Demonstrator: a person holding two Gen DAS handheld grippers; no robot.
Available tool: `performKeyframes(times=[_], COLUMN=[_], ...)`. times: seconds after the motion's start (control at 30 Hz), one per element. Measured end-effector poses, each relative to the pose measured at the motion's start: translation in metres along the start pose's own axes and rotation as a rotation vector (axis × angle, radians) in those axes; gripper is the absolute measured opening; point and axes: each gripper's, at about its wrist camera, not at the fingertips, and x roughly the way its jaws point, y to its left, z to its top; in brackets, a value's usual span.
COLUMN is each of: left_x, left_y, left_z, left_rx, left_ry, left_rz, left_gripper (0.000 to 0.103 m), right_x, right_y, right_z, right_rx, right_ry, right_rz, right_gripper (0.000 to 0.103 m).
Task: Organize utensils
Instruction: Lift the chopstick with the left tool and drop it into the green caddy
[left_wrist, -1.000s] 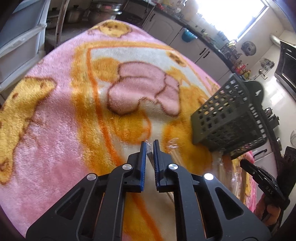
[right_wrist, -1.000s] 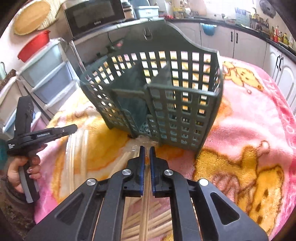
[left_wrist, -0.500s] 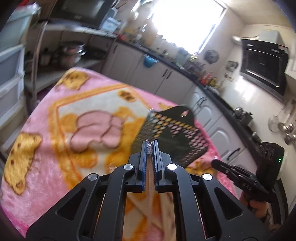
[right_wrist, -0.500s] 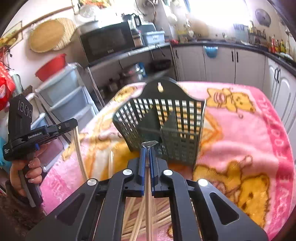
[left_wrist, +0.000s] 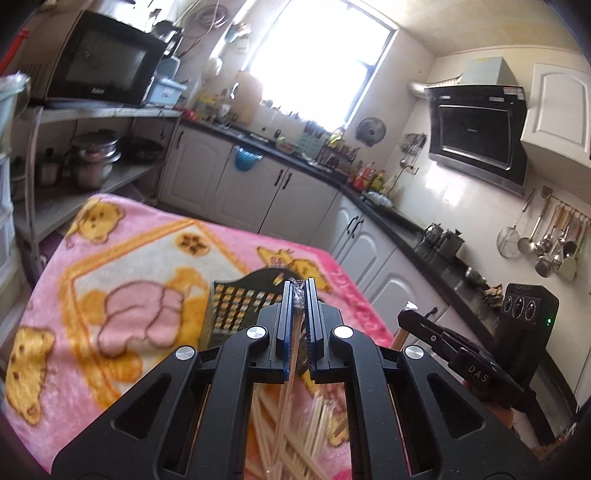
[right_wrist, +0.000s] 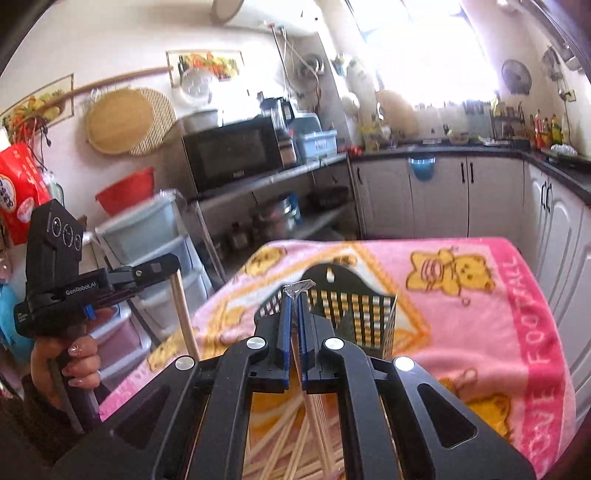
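My left gripper (left_wrist: 299, 286) is shut on a plastic-wrapped pair of chopsticks (left_wrist: 290, 365) and holds it up, hanging down between the fingers. My right gripper (right_wrist: 294, 295) is shut on another wrapped pair of chopsticks (right_wrist: 310, 406), also lifted. A dark green slotted utensil basket (right_wrist: 354, 321) stands on the pink blanket beyond both grippers; it also shows in the left wrist view (left_wrist: 236, 314). Several more wrapped chopsticks (right_wrist: 280, 443) lie on the blanket below the grippers. The right gripper shows at the right of the left wrist view (left_wrist: 410, 308).
The pink bear-print blanket (left_wrist: 110, 277) covers the table. Kitchen cabinets (left_wrist: 280, 195) and a counter run behind and to the right. A shelf with a microwave (right_wrist: 232, 155) and plastic drawers (right_wrist: 147, 236) stands to the left.
Both grippers have risen from the blanket, each lifting a wrapped pair of chopsticks. The basket now lies lower and farther in both views.
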Motion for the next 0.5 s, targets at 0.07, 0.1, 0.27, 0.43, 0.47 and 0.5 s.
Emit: performKeyframes(times=[0.07, 0.1, 0.27, 0.43, 0.47, 0.5], left_x=[0.0, 0.0, 0.004, 0.011, 0.012, 0.013], left_y=[-0.007, -0.009, -0.02, -0.025, -0.026, -0.026], left_z=[0.008, 0.011, 0.031, 0.05, 0.053, 0.056], left_rx=[0.015, 0.02, 0.04, 0.057, 0.058, 0.06], left_ry=[-0.02, -0.029, -0.065, -0.096, -0.101, -0.107], left_rz=[-0.009, -0.011, -0.02, -0.018, -0.015, -0.011], left_gripper=[0.003, 0.003, 0.003, 0.003, 0.003, 0.003], right_x=[-0.003, -0.005, -0.011, -0.014, -0.015, -0.015], right_y=[-0.001, -0.001, -0.001, -0.003, -0.003, -0.004], right_z=[0.006, 0.01, 0.026, 0.047, 0.051, 0.054], right_rx=[0.0, -0.002, -0.007, -0.01, -0.011, -0.015], right_ry=[-0.025, -0.041, -0.105, -0.179, -0.197, -0.209], right_rz=[0.004, 0.002, 0.0, 0.002, 0.0, 0.0], right_gripper=[0.004, 0.004, 0.004, 0.004, 0.004, 0.004])
